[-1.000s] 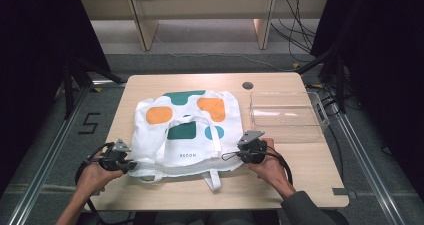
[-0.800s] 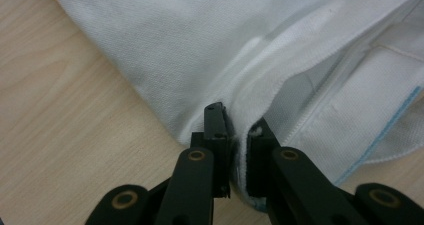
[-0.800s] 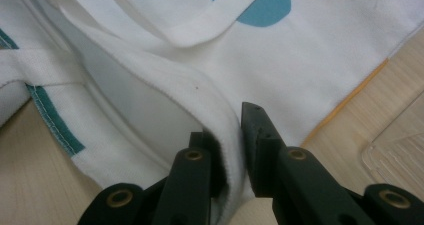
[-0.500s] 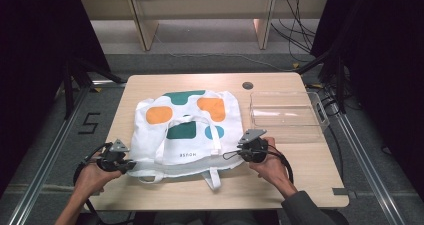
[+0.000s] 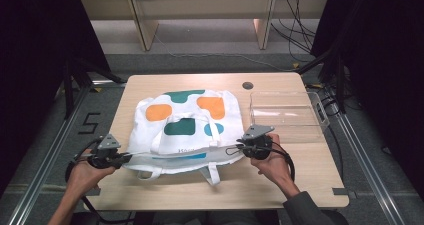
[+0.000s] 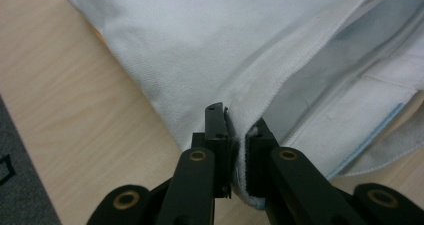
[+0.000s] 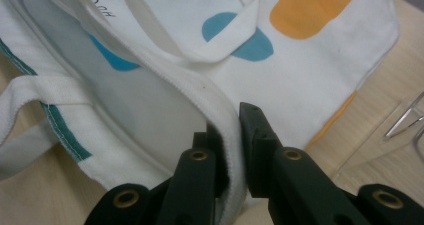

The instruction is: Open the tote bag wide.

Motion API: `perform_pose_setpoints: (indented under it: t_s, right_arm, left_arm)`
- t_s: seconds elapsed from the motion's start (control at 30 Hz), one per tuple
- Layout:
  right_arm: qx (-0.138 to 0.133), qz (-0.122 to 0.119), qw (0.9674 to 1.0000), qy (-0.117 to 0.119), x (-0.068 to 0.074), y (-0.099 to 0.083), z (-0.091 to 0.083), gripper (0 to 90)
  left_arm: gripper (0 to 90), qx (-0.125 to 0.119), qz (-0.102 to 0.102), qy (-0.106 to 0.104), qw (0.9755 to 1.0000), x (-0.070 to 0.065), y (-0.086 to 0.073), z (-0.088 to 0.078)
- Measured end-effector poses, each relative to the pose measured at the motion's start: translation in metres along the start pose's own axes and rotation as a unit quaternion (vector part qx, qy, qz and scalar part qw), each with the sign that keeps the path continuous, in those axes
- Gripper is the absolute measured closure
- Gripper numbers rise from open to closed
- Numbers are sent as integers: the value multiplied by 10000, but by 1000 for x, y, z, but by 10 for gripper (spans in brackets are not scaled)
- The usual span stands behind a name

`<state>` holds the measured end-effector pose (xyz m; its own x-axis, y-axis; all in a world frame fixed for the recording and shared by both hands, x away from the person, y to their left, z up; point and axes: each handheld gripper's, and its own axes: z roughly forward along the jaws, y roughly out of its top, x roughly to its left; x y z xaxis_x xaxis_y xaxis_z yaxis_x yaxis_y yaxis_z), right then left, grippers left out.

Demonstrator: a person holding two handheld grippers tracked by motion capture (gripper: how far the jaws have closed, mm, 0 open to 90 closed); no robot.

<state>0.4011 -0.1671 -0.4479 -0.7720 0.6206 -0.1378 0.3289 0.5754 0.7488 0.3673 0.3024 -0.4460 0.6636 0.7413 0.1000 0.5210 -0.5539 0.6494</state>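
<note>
Both grippers, left [image 5: 121,157] and right [image 5: 239,146], clamp the tote bag's [image 5: 186,116] upper hem; lift evenly beside the clear bin [image 5: 285,110], keeping it taut.

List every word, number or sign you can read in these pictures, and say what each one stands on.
"5": a large dark numeral on the grey floor left of the table.
Small dark lettering on the tote bag near its opening hem, in the high view and the right gripper view: too small and tilted to read surely.
No other text.
</note>
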Motion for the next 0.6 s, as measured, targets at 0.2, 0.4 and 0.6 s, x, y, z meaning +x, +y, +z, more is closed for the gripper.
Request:
perform_pose_setpoints:
  t_s: [0.2, 0.4, 0.6]
  right_arm:
    - [-238, 136, 9996, 3, -2, 12, -14, 851]
    - [-451, 142, 9988, -99, -8, 25, -28, 855]
    - [-610, 195, 9979, -66, -21, 46, -43, 856]
  left_arm:
    - [843, -54, 19, 60, 10000, 0, 13, -15]
    - [845, -175, 112, 29, 9998, 1, 30, -32]
    - [844, -315, 81, -183, 9993, 5, 39, -46]
